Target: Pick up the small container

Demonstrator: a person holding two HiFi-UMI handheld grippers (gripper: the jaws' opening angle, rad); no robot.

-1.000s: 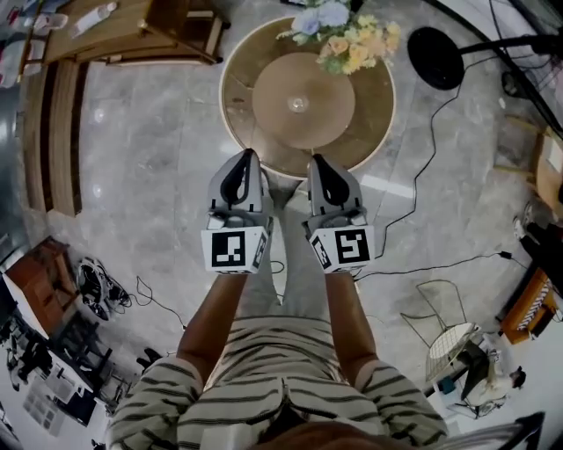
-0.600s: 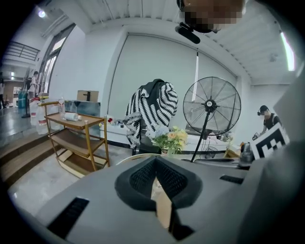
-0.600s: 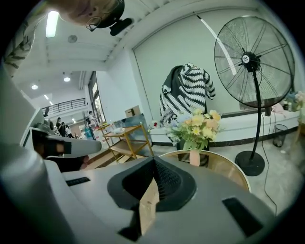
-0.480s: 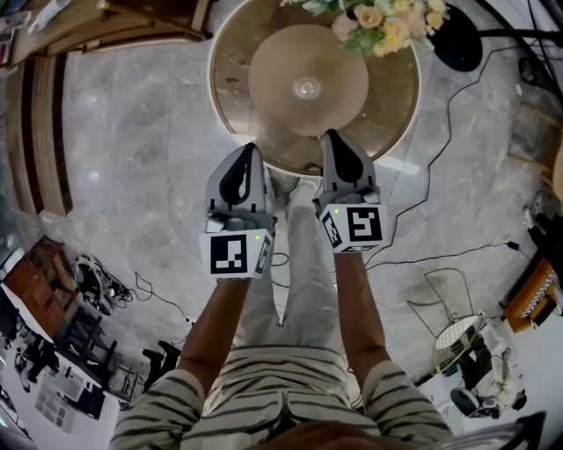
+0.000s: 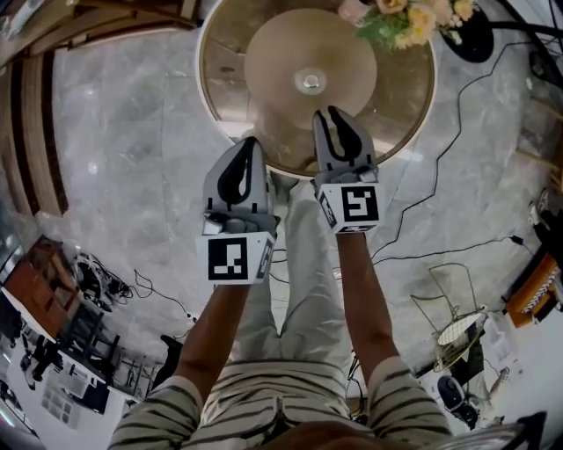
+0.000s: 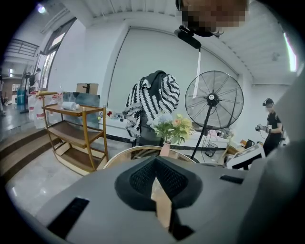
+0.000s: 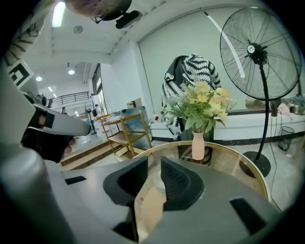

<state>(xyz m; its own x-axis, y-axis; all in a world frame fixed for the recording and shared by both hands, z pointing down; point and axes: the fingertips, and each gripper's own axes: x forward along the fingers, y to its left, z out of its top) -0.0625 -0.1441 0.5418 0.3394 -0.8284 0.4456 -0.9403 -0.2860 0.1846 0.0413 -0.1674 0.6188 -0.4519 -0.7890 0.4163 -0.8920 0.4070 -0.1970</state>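
The small container [image 5: 310,82] is a little shiny round thing at the centre of a tan disc [image 5: 273,48] on the round glass table [image 5: 211,97]. My right gripper [image 5: 332,112] reaches over the table's near part, just short of the container. Its jaws have just been opening; they stand a little apart with nothing between them [image 7: 153,164]. My left gripper [image 5: 249,142] hangs at the table's near edge, left of the right one. Its jaw tips meet [image 6: 154,161], with nothing held.
A vase of flowers [image 5: 400,18] stands on the table's far right side [image 7: 198,143]. A standing fan [image 7: 259,52] is behind it. A wooden shelf rack [image 6: 71,138] stands at the left. Cables [image 5: 440,202] run over the marble floor.
Both grippers have come lower and nearer the table. The right one now reaches over the table's edge, and its jaws have parted slightly.
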